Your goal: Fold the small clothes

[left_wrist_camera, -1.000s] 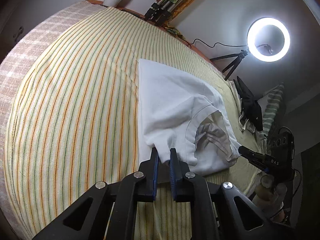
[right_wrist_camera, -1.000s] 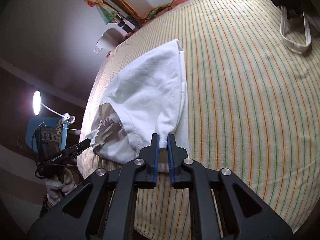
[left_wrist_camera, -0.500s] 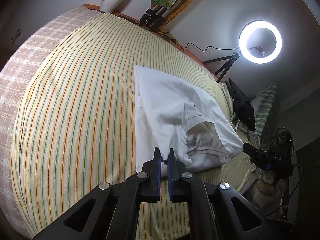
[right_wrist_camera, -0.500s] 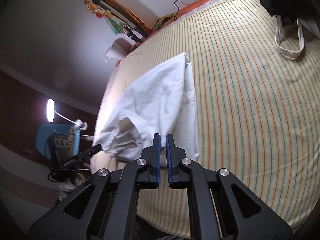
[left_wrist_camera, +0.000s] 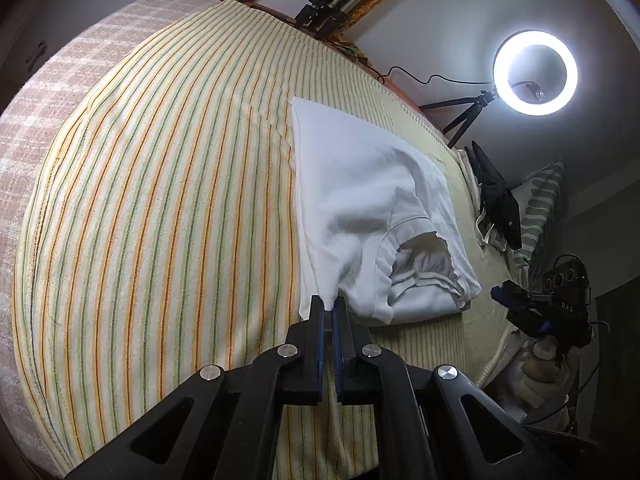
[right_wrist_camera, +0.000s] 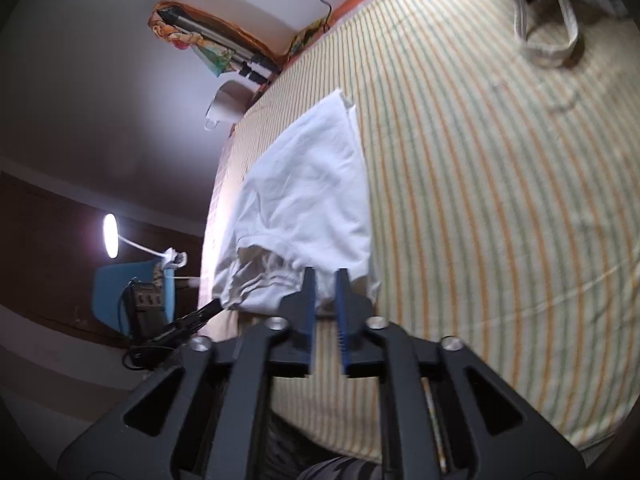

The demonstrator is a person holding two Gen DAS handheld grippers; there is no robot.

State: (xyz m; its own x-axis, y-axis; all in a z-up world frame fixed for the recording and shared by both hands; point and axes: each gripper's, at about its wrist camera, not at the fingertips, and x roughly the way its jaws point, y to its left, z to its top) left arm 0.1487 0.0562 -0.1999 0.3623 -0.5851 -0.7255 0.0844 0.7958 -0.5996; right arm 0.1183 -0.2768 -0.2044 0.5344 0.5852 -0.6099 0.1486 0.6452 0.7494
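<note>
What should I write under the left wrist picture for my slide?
Left tool pinches a corner of the white shirt on the striped bedspread.

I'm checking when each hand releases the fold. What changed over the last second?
The right gripper has just been opening and has let go of the white garment, which settled flatter onto the striped bedspread. The left gripper stayed clamped on its corner; the mug did not move.
</note>
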